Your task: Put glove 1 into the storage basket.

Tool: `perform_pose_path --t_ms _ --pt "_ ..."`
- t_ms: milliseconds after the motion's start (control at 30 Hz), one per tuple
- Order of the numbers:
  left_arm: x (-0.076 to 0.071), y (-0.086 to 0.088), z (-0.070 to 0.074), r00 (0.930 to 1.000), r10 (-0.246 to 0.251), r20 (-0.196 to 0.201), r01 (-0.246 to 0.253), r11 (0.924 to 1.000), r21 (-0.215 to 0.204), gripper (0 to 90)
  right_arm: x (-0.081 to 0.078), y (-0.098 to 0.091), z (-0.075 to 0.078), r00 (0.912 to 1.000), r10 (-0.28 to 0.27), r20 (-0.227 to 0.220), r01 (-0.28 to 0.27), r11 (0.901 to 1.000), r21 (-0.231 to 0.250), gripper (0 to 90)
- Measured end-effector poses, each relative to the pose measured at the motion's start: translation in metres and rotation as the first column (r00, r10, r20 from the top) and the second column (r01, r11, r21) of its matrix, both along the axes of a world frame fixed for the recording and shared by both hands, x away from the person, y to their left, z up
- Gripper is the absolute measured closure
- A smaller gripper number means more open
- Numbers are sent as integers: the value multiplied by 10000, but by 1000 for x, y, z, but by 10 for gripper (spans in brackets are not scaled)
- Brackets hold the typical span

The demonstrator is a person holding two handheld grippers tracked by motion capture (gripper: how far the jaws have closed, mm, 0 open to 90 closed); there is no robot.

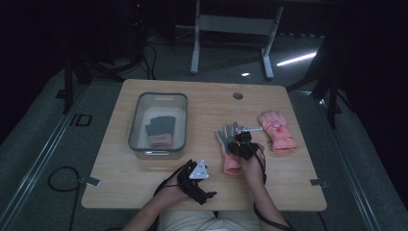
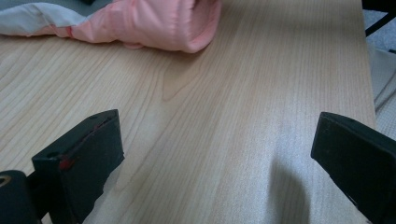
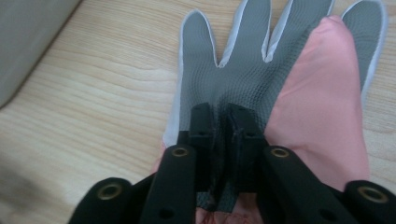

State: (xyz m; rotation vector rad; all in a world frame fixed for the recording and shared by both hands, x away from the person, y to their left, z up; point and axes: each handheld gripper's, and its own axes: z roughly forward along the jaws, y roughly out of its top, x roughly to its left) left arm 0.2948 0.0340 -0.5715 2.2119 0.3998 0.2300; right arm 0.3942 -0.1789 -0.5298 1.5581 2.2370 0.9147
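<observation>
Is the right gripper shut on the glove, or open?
Shut on it: the right gripper has its jaws pinched together on the grey palm fabric of the glove.

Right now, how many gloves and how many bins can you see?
Gloves: 3, one in the bin, one palm-up glove pinched by the right hand-held gripper, one pink glove beside it
Bins: 1 grey bin
Total: 4

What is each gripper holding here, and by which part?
The right gripper pinches the grey mesh palm of the pink-and-grey winter glove near its cuff. The left gripper is open, holding nothing.
</observation>
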Motion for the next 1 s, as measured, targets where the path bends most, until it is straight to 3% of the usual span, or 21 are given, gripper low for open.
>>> perform_pose_path --t_ms 167,200,233,267,367,500,533,567,700,867,1000 --pt "1 1 0 10000 21 24 -21 10000 -26 19 -5 -8 19 9984 285 488 -292 9994 157 715" --pt "2 1 0 10000 0 -58 0 10000 8 20 -9 -23 38 9943 325 1019 -354 9990 260 705" --pt "2 1 0 10000 0 -58 0 10000 8 19 -9 -23 38 9943 325 1019 -354 9990 260 705" --pt "1 1 0 10000 -25 -45 25 10000 27 20 -9 -37 48 9897 184 1422 -212 9996 183 704" --pt "1 1 0 10000 -42 -37 42 10000 50 20 -2 -61 54 9875 -37 1573 16 9999 135 700" --pt "1 1 0 10000 -26 -44 26 10000 -26 19 8 -88 55 9822 15 1877 83 9986 -516 681" --pt "1 1 0 10000 -25 -45 25 10000 -19 19 8 -88 55 9822 15 1877 83 9986 -516 681" --pt "1 1 0 10000 -37 -45 37 10000 -20 19 13 -103 53 9815 -162 1908 273 9981 -561 681" --pt "0 1 0 10000 -36 3 36 10000 -27 20 25 -130 52 9807 -486 1895 599 9967 -540 654" --pt "0 1 1 9999 38 141 -37 10000 -49 20 46 -150 48 9799 -571 1911 809 9896 -1191 608" --pt "0 1 1 9999 58 129 -57 10000 -73 19 59 -157 43 9823 -627 1764 881 9862 -1403 590"
